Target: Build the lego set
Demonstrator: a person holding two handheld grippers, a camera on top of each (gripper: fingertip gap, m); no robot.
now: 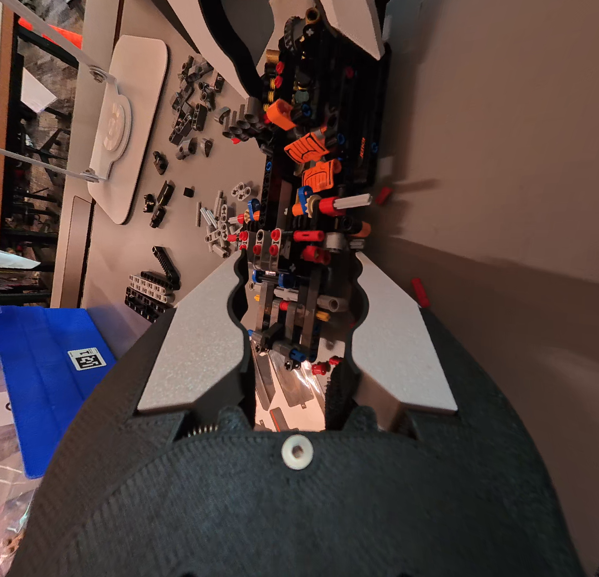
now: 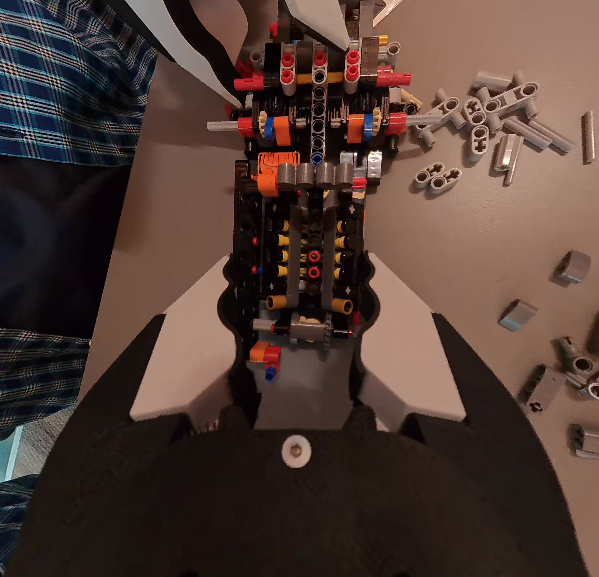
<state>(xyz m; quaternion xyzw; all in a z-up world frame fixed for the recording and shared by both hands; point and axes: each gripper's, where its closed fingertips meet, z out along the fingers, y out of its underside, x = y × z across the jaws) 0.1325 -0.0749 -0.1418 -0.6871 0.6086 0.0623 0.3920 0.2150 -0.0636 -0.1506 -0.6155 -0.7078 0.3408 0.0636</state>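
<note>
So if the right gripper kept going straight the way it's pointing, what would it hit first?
The right gripper already straddles the lego chassis, so pushing on, it would slide along that model toward the left gripper holding the far end. Depth is hard to judge.

A plain beige table (image 2: pixel 486 270) carries everything. The long black lego chassis (image 2: pixel 311 179) lies across it near the edge. Beside it lie loose light grey connectors and axles (image 2: pixel 486 121), with dark grey curved pieces (image 2: pixel 572 267) farther along. In the left wrist view, black and grey beams (image 1: pixel 152 289) lie stacked side by side, small dark pieces (image 1: pixel 191 104) are scattered, a white rounded board (image 1: pixel 129 124) lies beyond them, and a blue folder (image 1: pixel 45 367) rests near the corner.
</note>
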